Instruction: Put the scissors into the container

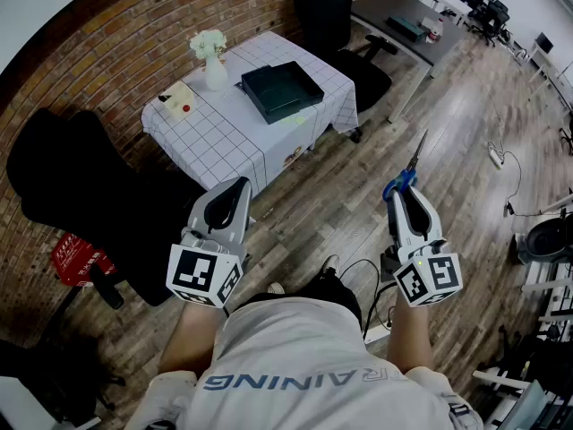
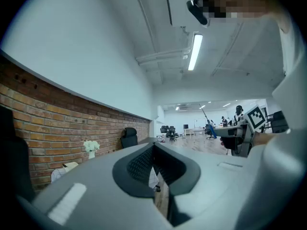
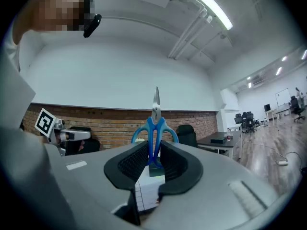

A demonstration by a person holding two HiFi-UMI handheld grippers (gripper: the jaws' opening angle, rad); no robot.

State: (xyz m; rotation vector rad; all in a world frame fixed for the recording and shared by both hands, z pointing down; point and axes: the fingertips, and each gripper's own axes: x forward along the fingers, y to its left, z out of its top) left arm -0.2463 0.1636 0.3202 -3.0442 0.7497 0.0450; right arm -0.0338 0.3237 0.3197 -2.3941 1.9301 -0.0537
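Blue-handled scissors (image 1: 409, 172) stand blades up and away from me in my right gripper (image 1: 400, 192), which is shut on their handles. In the right gripper view the scissors (image 3: 154, 124) rise from between the pads, steel tips topmost. The container, a dark rectangular tray (image 1: 282, 90), lies on the checked tablecloth (image 1: 235, 133), well ahead of both grippers. My left gripper (image 1: 235, 190) hovers above the floor near the table's front corner, jaws together and empty. In its own view the left gripper (image 2: 154, 150) holds nothing.
A vase of white flowers (image 1: 210, 58) and a small box (image 1: 176, 102) stand on the table's left part. Black office chairs sit at the left (image 1: 76, 182) and behind the table (image 1: 336, 25). A dark desk (image 1: 407, 25) is at the back right; cables (image 1: 358, 271) lie on the wooden floor.
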